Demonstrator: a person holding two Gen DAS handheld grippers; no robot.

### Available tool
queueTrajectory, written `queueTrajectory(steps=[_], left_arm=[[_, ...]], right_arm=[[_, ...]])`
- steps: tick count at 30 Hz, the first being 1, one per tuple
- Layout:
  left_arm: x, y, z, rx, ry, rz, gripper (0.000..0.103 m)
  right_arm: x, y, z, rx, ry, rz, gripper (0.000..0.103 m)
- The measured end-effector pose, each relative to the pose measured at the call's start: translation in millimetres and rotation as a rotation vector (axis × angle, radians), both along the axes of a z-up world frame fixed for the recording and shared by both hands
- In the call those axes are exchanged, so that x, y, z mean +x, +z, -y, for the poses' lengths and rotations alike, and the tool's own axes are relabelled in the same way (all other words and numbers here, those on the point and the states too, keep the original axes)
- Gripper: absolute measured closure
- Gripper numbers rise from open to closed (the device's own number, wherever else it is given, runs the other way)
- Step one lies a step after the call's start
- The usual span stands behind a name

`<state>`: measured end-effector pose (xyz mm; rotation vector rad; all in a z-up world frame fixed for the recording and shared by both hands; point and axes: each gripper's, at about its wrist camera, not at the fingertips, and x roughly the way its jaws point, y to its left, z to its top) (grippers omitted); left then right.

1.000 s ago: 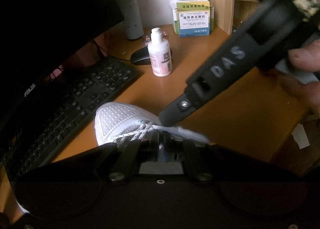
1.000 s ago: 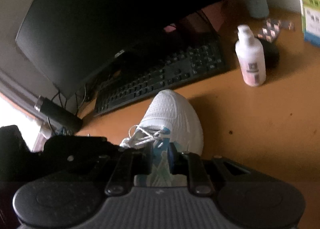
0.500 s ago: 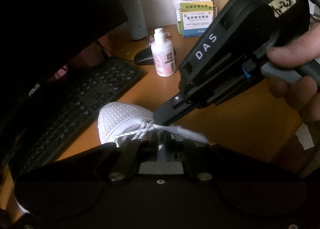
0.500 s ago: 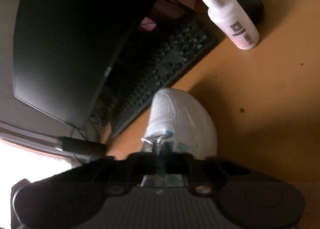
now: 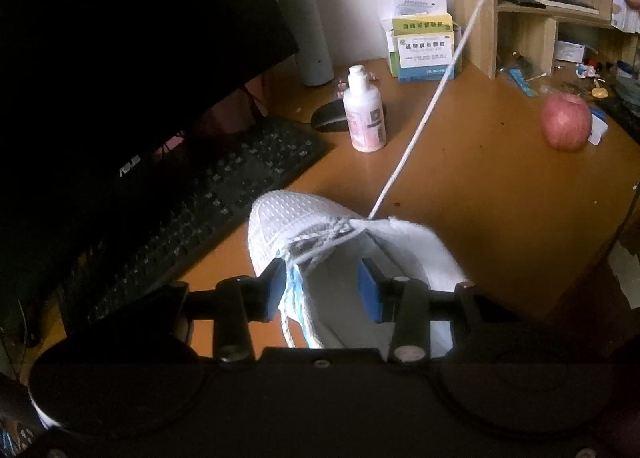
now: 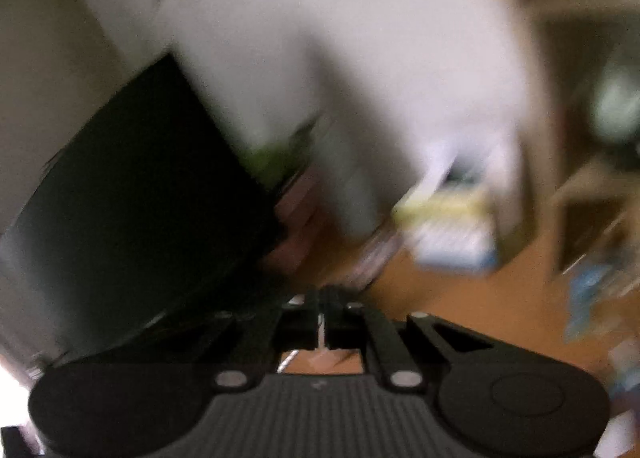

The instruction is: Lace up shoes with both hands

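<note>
Right-hand gripper (image 6: 322,324) is clamping its two black fingers together on a thin white lace (image 5: 430,109), a sliver of which is showing in the narrow gap between them, while that camera's view is smearing into blur. From the left wrist camera, the lace is running taut as a straight white line from the shoe's eyelets up toward one o'clock, where the right gripper is sitting at the very top edge of the picture. Left-hand gripper (image 5: 322,288) is hovering with its blue-padded fingers spread wide and gripping nothing, straddling the collar of the white mesh shoe (image 5: 292,213), which is lying on the orange-brown desk (image 5: 480,193) just below the picture's centre, toe pointing toward eleven o'clock. A black keyboard (image 5: 224,193) is lying at nine o'clock, a small white bottle (image 5: 364,111) at twelve o'clock, and a red apple (image 5: 566,119) at two o'clock, well apart from the shoe. With nothing pinning the shoe, the hard pull is likely risking dragging or tipping it, or bunching the crossed laces at the tongue. The lace could also be slipping out of the narrow pinch, and a sideways sweep could be catching the bottle, which is standing near the taut line.
</note>
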<state>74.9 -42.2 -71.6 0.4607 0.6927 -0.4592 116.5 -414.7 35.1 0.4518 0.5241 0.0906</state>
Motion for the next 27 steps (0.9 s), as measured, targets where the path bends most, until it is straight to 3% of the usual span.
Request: queueTrajectory(steps=[7, 13, 19, 24, 27], left_arm=[[4.2, -5.3, 1.2, 0.004, 0.002, -0.022, 0.064], [3.6, -8.7, 0.7, 0.023, 0.021, -0.033, 0.063], [3.3, -6.0, -2.5, 0.016, 0.037, -0.027, 0.063], [-0.5, 16.0, 2.2, -0.052, 0.009, -0.014, 0.065], [-1.0, 36.2, 12.5, -0.148, -0.03, -0.011, 0.065]], right_arm=[[-30.4, 20.8, 49.4, -0.113, -0.178, 0.04, 0.101], [-47.2, 33.1, 50.0, -0.239, -0.219, 0.071, 0.101], [-49.9, 38.5, 52.2, -0.284, -0.274, 0.087, 0.101], [-40.0, 31.4, 39.5, -0.171, -0.094, 0.065, 0.101], [-26.6, 17.5, -6.1, -0.085, 0.143, 0.017, 0.101]])
